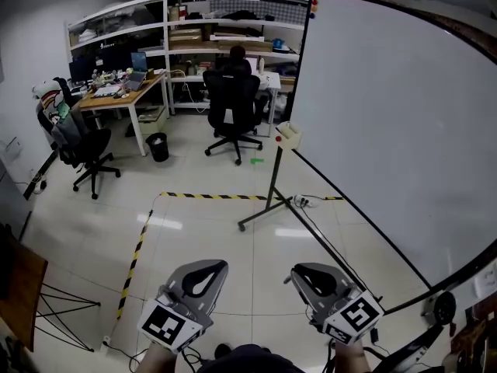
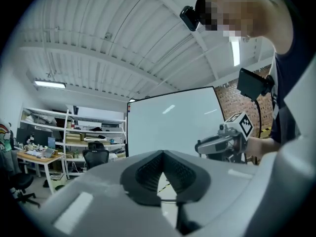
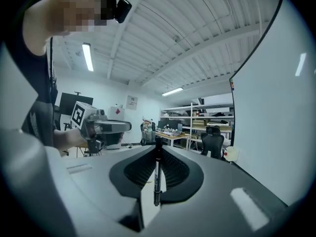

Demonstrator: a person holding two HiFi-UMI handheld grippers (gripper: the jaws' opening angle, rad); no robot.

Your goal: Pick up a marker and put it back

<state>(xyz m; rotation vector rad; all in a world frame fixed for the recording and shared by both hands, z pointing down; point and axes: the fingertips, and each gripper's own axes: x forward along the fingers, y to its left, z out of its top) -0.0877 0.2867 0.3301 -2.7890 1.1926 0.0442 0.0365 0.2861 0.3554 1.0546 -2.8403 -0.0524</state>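
A slim black marker (image 3: 157,177) stands upright between the jaws of my right gripper (image 3: 158,147), which is shut on it. In the head view the right gripper (image 1: 296,273) is low at the right and held up off the floor, close to the big whiteboard (image 1: 388,130); the marker itself does not show there. My left gripper (image 2: 162,154) has its jaws meeting at the tips with nothing between them. It hangs beside the right one at the lower left of the head view (image 1: 217,265). A small pale tray (image 1: 289,136) sits at the whiteboard's left edge.
The whiteboard stand's legs (image 1: 268,208) and a cable run over the tiled floor ahead. Black-and-yellow tape (image 1: 233,196) marks the floor. Beyond it are office chairs (image 1: 233,107), a desk (image 1: 124,92), a bin (image 1: 158,146) and shelves (image 1: 225,37). A person sits at the back.
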